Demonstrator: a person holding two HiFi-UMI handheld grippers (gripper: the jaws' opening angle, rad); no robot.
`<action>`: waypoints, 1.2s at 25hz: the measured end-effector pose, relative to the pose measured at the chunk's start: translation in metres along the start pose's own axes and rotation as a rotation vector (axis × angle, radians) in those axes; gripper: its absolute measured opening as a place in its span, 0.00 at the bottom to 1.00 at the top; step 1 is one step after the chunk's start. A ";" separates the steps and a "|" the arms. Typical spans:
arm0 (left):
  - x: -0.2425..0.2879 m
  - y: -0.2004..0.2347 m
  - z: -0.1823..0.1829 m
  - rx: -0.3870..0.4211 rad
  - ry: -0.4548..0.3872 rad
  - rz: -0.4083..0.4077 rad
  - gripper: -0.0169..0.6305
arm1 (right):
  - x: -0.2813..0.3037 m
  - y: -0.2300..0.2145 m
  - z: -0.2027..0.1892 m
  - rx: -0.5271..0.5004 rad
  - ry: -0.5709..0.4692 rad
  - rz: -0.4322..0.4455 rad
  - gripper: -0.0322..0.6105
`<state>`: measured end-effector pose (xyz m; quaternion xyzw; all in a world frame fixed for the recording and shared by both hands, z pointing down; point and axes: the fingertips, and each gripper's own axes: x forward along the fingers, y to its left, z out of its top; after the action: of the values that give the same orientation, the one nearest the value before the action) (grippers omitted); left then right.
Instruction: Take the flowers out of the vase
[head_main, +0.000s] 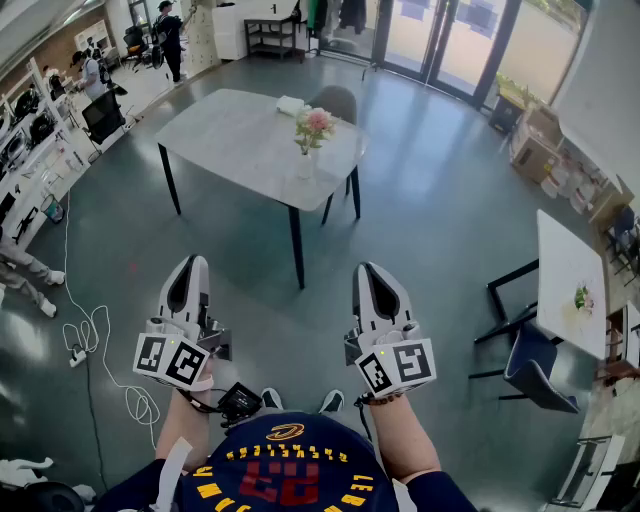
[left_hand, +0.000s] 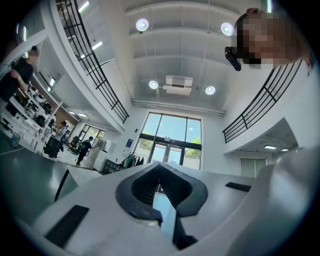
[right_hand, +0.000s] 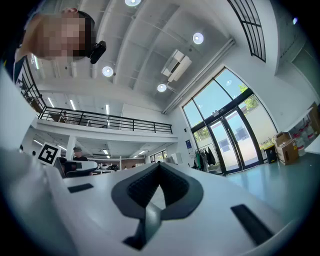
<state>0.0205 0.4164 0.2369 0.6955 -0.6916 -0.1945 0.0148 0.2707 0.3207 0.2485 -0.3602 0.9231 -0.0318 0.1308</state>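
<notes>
Left gripper (head_main: 190, 268): jaws shut tight, nothing between them; held low in front of the body, tilted slightly upward.
Right gripper (head_main: 369, 276): jaws shut tight, empty; level with the left gripper, well apart from it.
Flowers (head_main: 314, 124): pink and pale bunch, upright in the vase, near the closer right-hand edge of the table.
Vase (head_main: 306, 164): small and pale; standing on the grey table (head_main: 230, 130), well away from both grippers.
Step in hand: approach, judged from the gap to the table; no contact with anything yet.
Approach: walk up to the near edge of the table; stop with the vase within easy reach.
Preparation: open the picking gripper's jaws before reaching the stems.
Grip point: stems just above the vase rim, never the blooms.
Support: steady the vase with the other gripper; probably light and easy to tip.
Extraction: lift straight up along the vase until the stem ends clear the rim.
Risks: tipping of the vase under a sideways pull; crushed stems under a hard squeeze.
</notes>
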 end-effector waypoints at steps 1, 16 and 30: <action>-0.001 0.005 0.003 0.003 -0.004 0.007 0.03 | 0.001 0.000 0.000 0.003 0.000 -0.006 0.06; 0.003 0.006 -0.012 -0.009 0.014 0.041 0.03 | -0.001 -0.015 -0.006 0.002 0.001 -0.019 0.06; -0.010 -0.009 -0.042 -0.016 0.009 0.152 0.03 | 0.003 -0.071 -0.038 0.096 0.069 0.030 0.06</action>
<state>0.0418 0.4157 0.2751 0.6418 -0.7406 -0.1952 0.0385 0.3053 0.2652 0.2950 -0.3381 0.9298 -0.0865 0.1167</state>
